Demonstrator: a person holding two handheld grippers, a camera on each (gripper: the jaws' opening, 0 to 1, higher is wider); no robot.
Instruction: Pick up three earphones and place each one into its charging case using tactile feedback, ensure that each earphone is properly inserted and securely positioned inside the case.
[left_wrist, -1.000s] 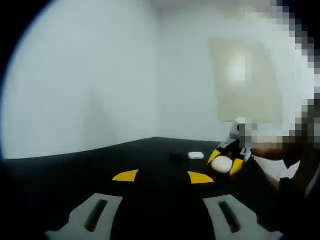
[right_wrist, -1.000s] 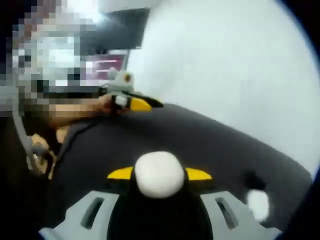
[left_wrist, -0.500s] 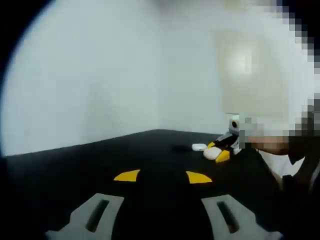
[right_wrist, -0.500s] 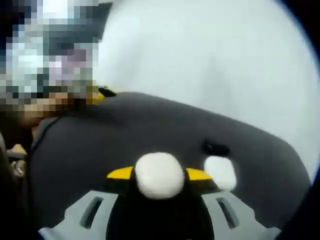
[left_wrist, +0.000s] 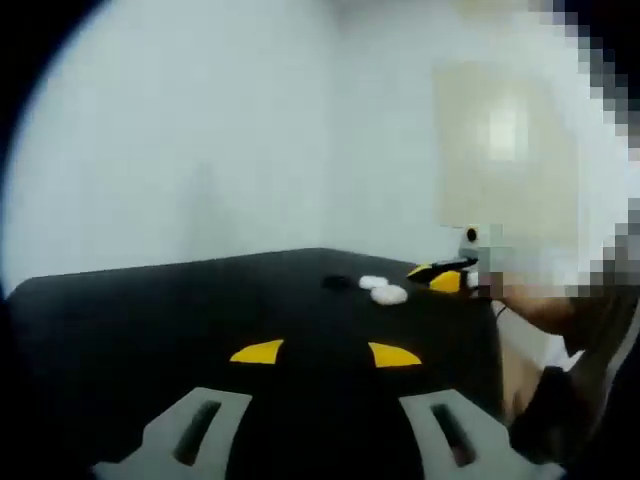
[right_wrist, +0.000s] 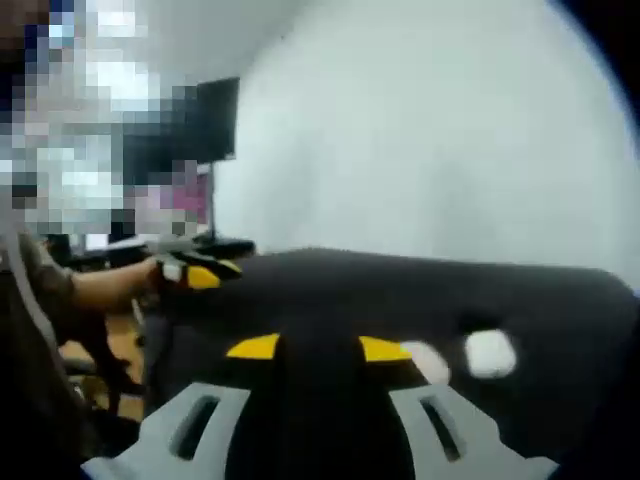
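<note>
Two white charging cases lie side by side on the black table, far from my left gripper, which is open with nothing between its yellow tips. A small dark thing lies just left of them. In the right gripper view the same white cases rest on the table just right of my right gripper. That gripper stands open and holds nothing. The dark thing sits behind the cases. Too blurred to make out any earphone.
The right gripper hovers right of the cases in the left gripper view. The left gripper, held by a hand, shows at the table's left edge in the right gripper view. A pale wall rises behind the table. A person stands at the side.
My right gripper has let go of the white case it held; the case now lies on the table beside the other one. The right gripper has drawn back from it.
</note>
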